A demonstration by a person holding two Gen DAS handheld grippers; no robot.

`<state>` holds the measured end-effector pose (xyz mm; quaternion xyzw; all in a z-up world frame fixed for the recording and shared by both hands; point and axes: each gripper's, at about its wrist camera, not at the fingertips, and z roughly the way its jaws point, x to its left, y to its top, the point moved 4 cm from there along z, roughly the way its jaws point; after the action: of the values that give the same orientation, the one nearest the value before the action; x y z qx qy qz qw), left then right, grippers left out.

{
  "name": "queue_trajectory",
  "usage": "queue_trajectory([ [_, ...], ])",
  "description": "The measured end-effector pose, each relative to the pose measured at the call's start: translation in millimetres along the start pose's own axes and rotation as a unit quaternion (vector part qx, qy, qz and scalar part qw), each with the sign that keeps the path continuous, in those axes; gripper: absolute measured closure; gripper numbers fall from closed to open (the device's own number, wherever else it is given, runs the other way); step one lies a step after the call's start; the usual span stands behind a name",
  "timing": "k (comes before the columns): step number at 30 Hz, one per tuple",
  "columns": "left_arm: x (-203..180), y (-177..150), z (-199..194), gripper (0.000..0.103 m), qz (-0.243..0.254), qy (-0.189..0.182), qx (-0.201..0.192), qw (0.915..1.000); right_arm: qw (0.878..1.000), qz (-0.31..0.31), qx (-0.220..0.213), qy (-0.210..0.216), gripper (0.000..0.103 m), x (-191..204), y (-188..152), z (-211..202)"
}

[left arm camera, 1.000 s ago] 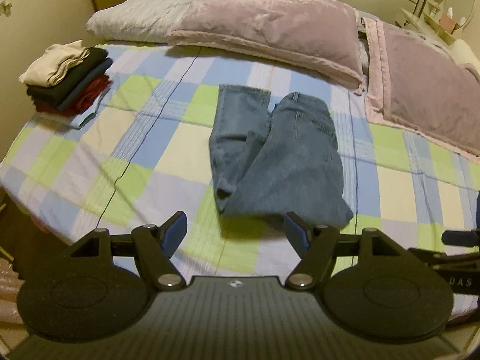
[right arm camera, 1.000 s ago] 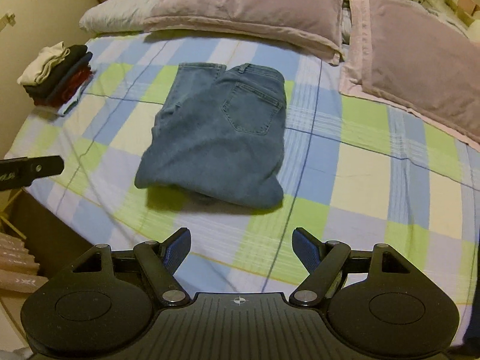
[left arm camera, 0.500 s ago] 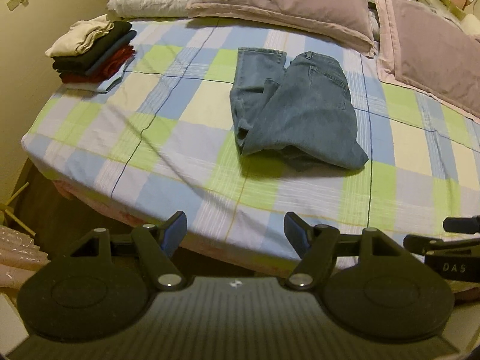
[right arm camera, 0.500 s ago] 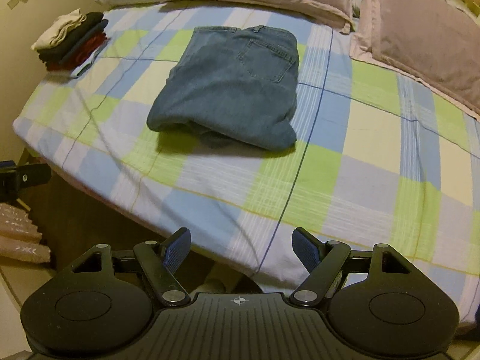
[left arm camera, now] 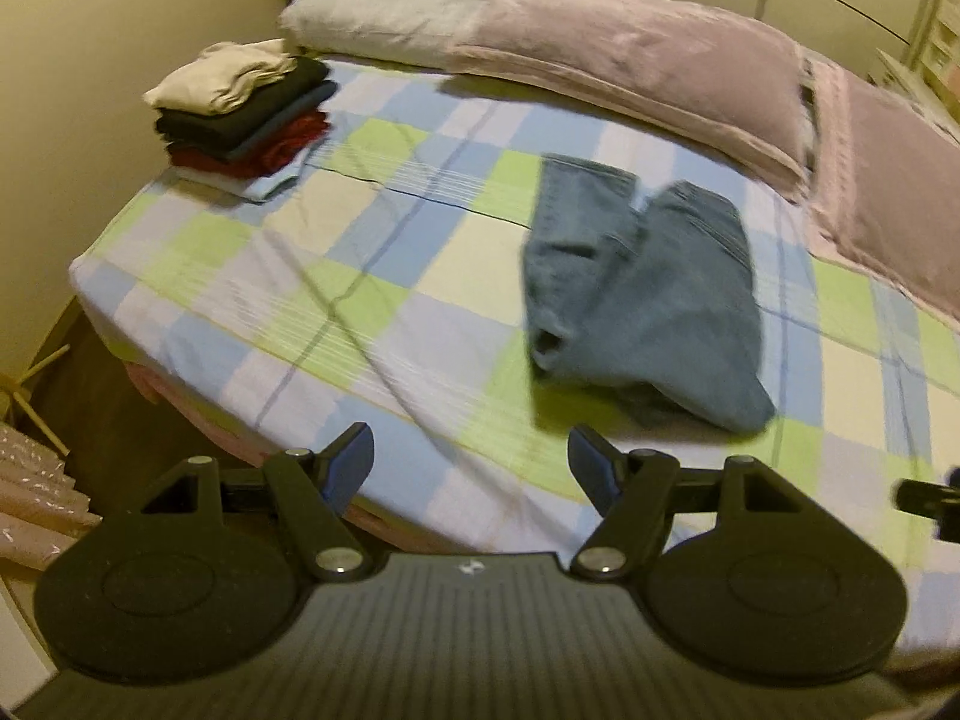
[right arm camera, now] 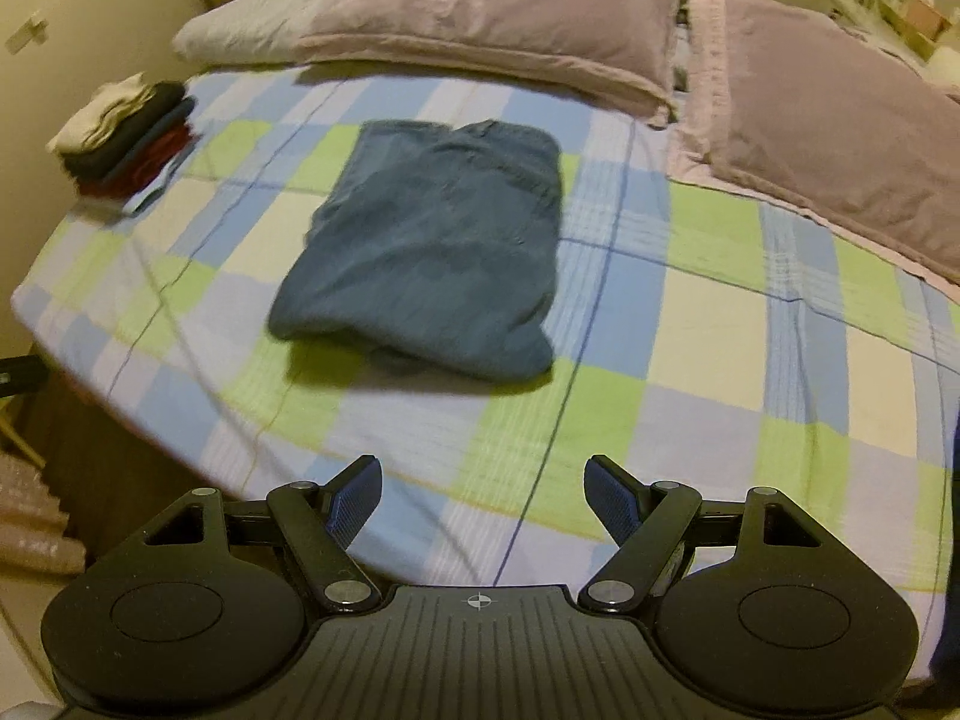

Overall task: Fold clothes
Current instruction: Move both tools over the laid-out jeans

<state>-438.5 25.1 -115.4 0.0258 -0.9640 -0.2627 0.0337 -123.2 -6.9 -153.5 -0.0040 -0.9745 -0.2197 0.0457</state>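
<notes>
At the bed's [left arm camera: 252, 276] far left corner we find a stack [left arm camera: 240, 114] of folded clothes, judged done. Mid-bed lie the jeans [right arm camera: 432, 240], folded, not yet stacked. Pillows [right arm camera: 480, 24] line the head edge; nothing obstructs. The left gripper [left arm camera: 471, 459] and right gripper [right arm camera: 483, 489] hang over the near edge, jaws wide, empty

Left wrist view: we look steeply down from beyond the bed's [left arm camera: 252, 276] near edge, facing the pillows [left arm camera: 600, 48].
Right wrist view: we look down alike from further right, equally near.
Shared ground: we see the folded jeans [left arm camera: 642, 294] [right arm camera: 432, 240], the stacked clothes [left arm camera: 240, 114] [right arm camera: 126, 132] and the checked sheet in both.
</notes>
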Motion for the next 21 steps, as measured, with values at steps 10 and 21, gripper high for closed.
queue_trajectory([
  [10,66.2,59.5,90.7,0.035,-0.002,0.002,0.047,0.9989,0.992,0.103,0.022,-0.066,0.025,-39.8,39.3,36.9],
  [21,88.3,121.2,195.0,0.035,0.016,-0.069,0.087,0.9937,0.981,0.136,0.059,-0.123,0.025,8.3,93.2,110.6],
])
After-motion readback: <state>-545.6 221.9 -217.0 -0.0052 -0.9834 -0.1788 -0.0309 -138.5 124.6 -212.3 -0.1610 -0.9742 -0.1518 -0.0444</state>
